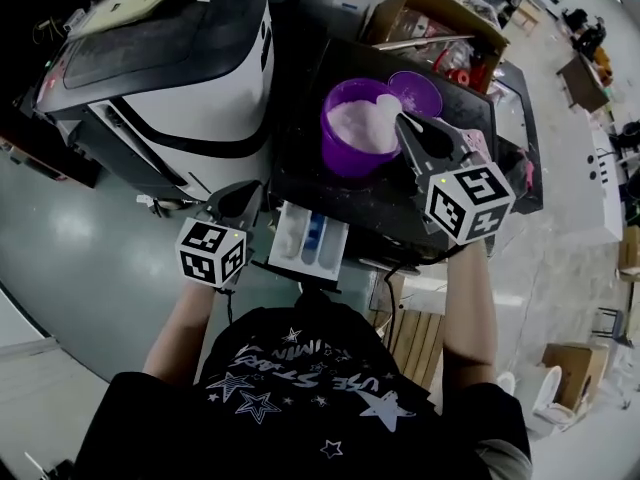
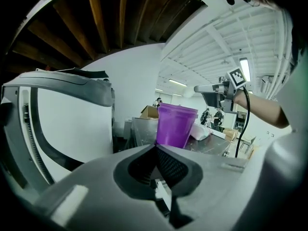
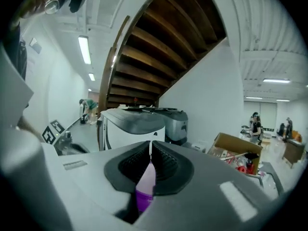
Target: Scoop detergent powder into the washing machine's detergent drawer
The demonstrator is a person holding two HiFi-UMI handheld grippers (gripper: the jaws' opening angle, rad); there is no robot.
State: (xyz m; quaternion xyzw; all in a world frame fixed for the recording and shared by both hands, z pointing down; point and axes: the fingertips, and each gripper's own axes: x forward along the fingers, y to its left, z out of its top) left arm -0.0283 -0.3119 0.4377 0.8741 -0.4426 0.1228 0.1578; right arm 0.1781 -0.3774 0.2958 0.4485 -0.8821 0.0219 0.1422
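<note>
Pinched tight by its handle in the right gripper (image 3: 150, 160), the purple plastic scoop (image 3: 144, 189) meets the white detergent powder (image 1: 358, 120) in the round purple plastic tub (image 1: 340, 153). Lift it level and slowly (a heaped scoop sheds), then carry it to the open white detergent drawer (image 1: 310, 236) nearby. The left gripper (image 1: 236, 204) sits just beside that drawer, jaws together and empty.

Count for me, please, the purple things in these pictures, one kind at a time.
Purple tub: 1
Purple lid: 1
Purple scoop, held in the right tongs: 1
Total: 3
</note>
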